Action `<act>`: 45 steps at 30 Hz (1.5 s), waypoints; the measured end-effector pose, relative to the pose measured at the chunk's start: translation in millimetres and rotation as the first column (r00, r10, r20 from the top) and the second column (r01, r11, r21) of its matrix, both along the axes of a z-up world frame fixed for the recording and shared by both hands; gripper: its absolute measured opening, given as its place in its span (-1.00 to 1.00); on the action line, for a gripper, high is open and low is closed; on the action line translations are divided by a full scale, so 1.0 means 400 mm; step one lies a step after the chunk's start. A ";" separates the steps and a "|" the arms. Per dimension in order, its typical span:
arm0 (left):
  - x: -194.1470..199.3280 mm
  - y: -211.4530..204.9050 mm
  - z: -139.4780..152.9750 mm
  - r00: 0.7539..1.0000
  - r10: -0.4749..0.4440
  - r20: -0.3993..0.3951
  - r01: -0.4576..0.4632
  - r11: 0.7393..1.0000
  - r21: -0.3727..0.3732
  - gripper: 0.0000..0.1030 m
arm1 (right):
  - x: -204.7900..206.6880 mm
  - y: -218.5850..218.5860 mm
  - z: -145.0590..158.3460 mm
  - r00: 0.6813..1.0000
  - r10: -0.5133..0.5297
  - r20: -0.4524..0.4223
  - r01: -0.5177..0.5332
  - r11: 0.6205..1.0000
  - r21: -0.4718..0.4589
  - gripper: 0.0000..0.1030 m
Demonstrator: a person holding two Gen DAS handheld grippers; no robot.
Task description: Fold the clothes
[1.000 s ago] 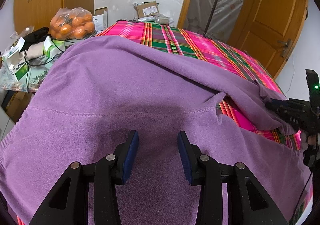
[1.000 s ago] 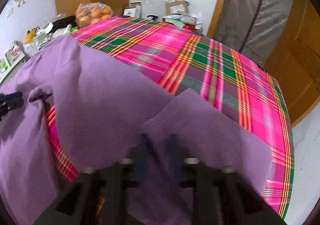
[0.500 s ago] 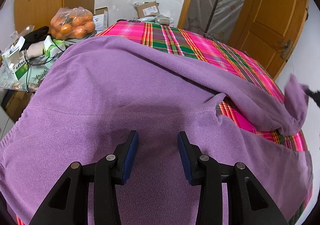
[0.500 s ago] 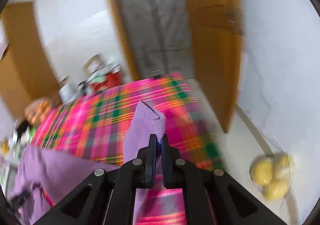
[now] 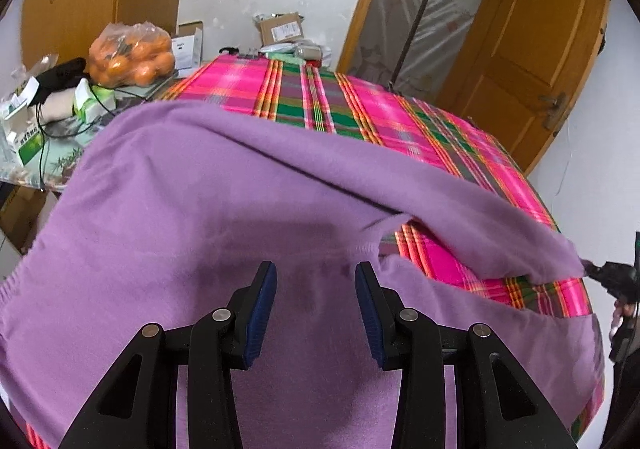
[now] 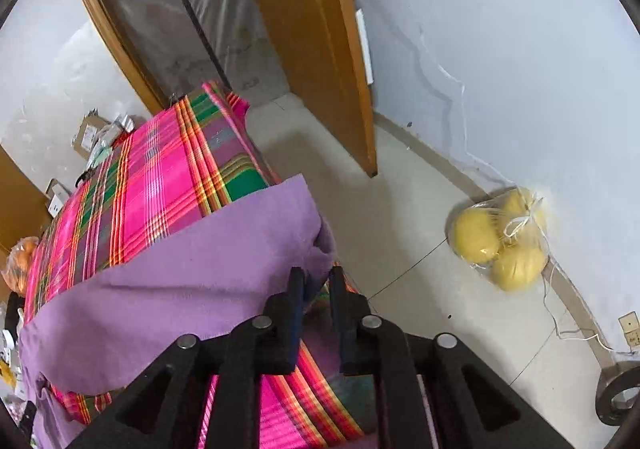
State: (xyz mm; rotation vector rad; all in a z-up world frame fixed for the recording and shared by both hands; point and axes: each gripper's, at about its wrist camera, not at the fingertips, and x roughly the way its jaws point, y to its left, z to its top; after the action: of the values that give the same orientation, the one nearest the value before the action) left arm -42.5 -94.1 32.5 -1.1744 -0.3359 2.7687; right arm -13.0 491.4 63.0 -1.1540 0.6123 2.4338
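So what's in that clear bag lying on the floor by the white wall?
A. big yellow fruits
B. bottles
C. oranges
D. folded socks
A: the right wrist view shows a clear bag holding large round yellow fruits on the tiled floor against the wall; the orange ones sit in a different bag beside the bed.

Sweater (image 5: 192, 209): purple fleecy knit, matt, soft nap. Tablecloth (image 5: 360, 109): woven plaid cloth, slight sheen. Gripper fingers (image 5: 260, 305): matt black plastic, blue rubbery pads. Door (image 6: 320, 49): varnished wood. Fruit bag (image 6: 500, 237): glossy clear plastic.
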 end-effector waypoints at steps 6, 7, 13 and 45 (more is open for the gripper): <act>-0.044 -0.032 0.061 0.999 -0.001 -0.049 0.000 0.999 -0.038 -0.18 | -0.060 -0.127 0.119 0.960 0.236 -0.150 -0.221 0.969 0.106 -0.64; -0.056 -0.041 0.070 0.998 -0.002 -0.056 0.000 0.999 -0.041 -0.18 | -0.077 -0.167 0.130 0.941 0.301 -0.157 -0.283 0.951 0.127 -0.64; -0.123 -0.124 0.099 0.998 0.017 -0.056 -0.020 0.998 -0.055 -0.18 | -0.204 -0.404 0.119 0.774 0.628 -0.081 -0.603 0.770 0.210 -0.64; -0.182 -0.161 0.075 1.000 0.029 -0.006 -0.029 0.997 -0.068 -0.18 | -0.364 -0.441 -0.040 0.407 0.886 0.221 -0.911 0.378 0.163 -0.93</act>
State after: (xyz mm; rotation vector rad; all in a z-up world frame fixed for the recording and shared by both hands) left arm -115.2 -158.3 62.7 -1.1869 -0.2622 2.8284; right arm -158.7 315.0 46.9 -1.7887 -0.6161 3.1154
